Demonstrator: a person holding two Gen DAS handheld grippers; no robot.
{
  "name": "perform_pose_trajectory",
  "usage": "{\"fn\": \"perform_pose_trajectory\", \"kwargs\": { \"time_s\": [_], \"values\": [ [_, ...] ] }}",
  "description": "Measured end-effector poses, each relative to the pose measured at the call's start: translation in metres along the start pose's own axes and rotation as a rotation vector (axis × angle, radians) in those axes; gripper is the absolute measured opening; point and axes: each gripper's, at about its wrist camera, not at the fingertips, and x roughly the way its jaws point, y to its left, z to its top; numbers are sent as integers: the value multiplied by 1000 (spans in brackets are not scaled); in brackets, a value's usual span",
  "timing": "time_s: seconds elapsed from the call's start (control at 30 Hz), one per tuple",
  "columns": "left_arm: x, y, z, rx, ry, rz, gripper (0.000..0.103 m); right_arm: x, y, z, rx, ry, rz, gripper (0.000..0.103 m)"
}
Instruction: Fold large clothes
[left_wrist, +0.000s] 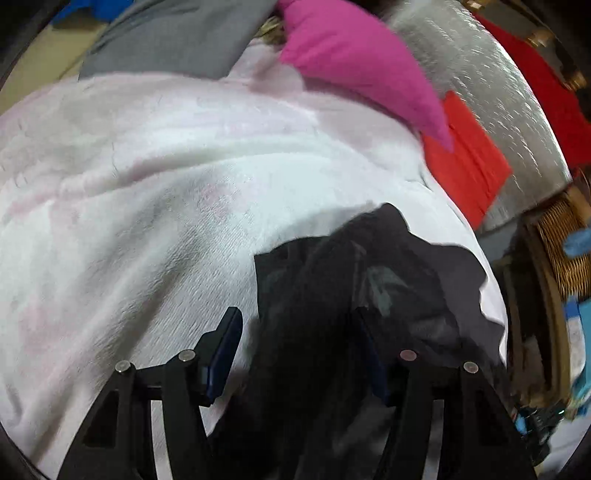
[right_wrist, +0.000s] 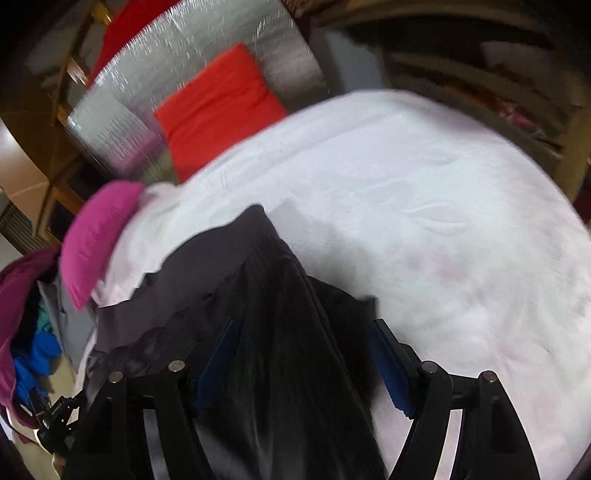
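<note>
A crumpled black garment (left_wrist: 369, 266) lies bunched on a white fluffy blanket (left_wrist: 147, 184). My left gripper (left_wrist: 295, 332) is open and points down over the garment's near end. The cloth runs between its blue-padded fingers (left_wrist: 225, 339), and white blanket shows between the left pad and the cloth. In the right wrist view the same black garment (right_wrist: 221, 258) rises in a ridge between the spread fingers (right_wrist: 388, 354) of my right gripper (right_wrist: 303, 347). This gripper is open too, and neither pad presses on the cloth. The white blanket (right_wrist: 443, 221) fills the right side of that view.
A magenta cloth (left_wrist: 351, 55) (right_wrist: 96, 236) and a folded red cloth (left_wrist: 465, 158) (right_wrist: 218, 107) lie beyond the blanket. The red one rests on a silver foil-covered surface (left_wrist: 461, 55) (right_wrist: 203, 44). A grey garment (left_wrist: 177, 37) lies at the back, a wicker basket (left_wrist: 565, 240) at the right.
</note>
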Motion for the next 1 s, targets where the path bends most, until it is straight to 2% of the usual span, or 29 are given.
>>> {"fn": "perform_pose_trajectory", "kwargs": {
  "time_s": [0.07,0.1,0.13,0.17,0.2,0.27,0.37,0.4,0.43,0.5,0.57,0.63,0.7,0.77,0.83,0.9,0.97,1.0],
  "values": [
    [7,1,5,-35,10,-39,49,22,-1,5,27,45,19,76],
    [10,-1,6,-37,14,-30,47,31,2,8,30,64,28,69],
    [12,-3,6,-32,9,-13,45,35,5,9,20,67,30,55],
    [13,-7,7,-17,1,-1,39,39,11,10,-9,60,10,30],
    [14,-10,7,-5,-8,7,35,38,12,6,-24,56,-2,21],
    [13,-16,8,4,-41,13,30,26,25,6,-55,-22,-35,14],
    [14,-25,7,23,-100,37,29,-1,32,3,-105,-152,-63,14],
    [17,-26,7,29,-111,51,29,-1,32,3,-105,-168,-76,14],
    [20,-27,6,36,-120,71,31,7,28,3,-86,-144,-87,14],
    [28,-29,2,52,-130,103,39,28,11,-2,-28,-82,-96,16],
    [27,-31,0,63,-139,116,41,36,-4,-4,39,-39,-68,21],
    [23,-33,-1,64,-140,125,43,25,-10,-3,89,-55,-38,32],
    [17,-34,-2,66,-154,124,43,16,-11,-2,98,-74,-39,57],
    [3,-38,-3,78,-201,127,43,-1,-8,-2,92,-133,-51,67],
    [-12,-43,-6,104,-257,135,43,-20,7,-1,43,-205,-39,67],
    [-28,-52,-9,139,-340,163,44,-35,33,-2,-40,-257,13,67],
    [-37,-60,-13,168,-384,191,45,-40,62,-4,-139,-256,60,65],
    [-40,-62,-15,177,-395,196,45,-37,82,-8,-203,-218,83,61]
  ]
}}
